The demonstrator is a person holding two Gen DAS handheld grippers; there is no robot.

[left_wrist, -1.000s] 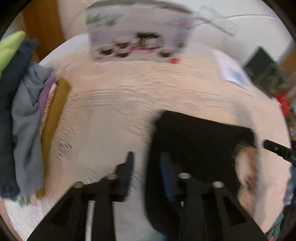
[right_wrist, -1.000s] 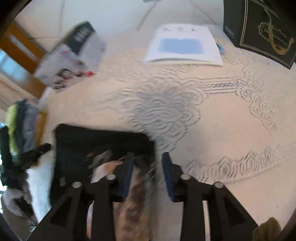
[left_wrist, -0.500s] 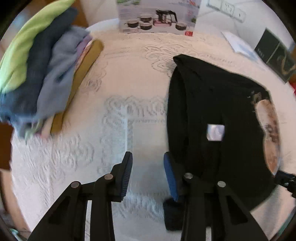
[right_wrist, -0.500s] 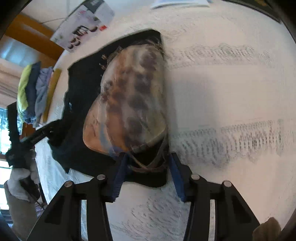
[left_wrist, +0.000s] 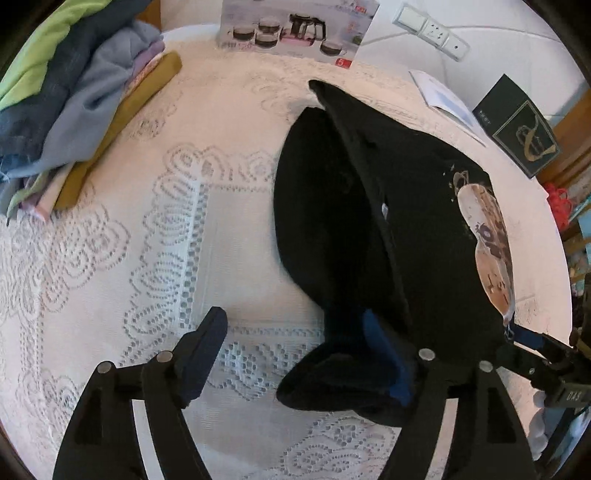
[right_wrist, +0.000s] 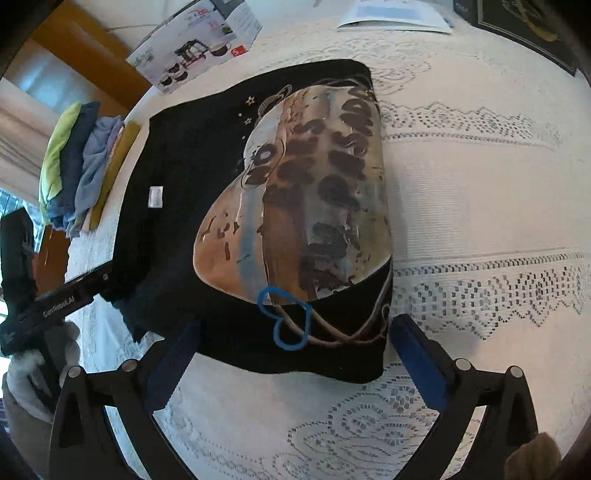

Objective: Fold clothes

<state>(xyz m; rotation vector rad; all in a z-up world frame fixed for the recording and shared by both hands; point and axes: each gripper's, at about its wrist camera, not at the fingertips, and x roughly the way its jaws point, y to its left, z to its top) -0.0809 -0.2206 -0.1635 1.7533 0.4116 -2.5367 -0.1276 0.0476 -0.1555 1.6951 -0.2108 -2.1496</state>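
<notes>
Where both sets were narrower half a second ago, left gripper (left_wrist: 295,347) and right gripper (right_wrist: 295,343) fingers now wide around black shirt (right_wrist: 177,206).

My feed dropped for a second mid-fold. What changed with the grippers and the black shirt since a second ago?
Both grippers opened wider: the left gripper and right gripper stand open, gripping nothing. The black T-shirt, blurred in motion before, lies folded on the lace tablecloth, print up. The pile of folded clothes and tea-set box stayed put.
</notes>
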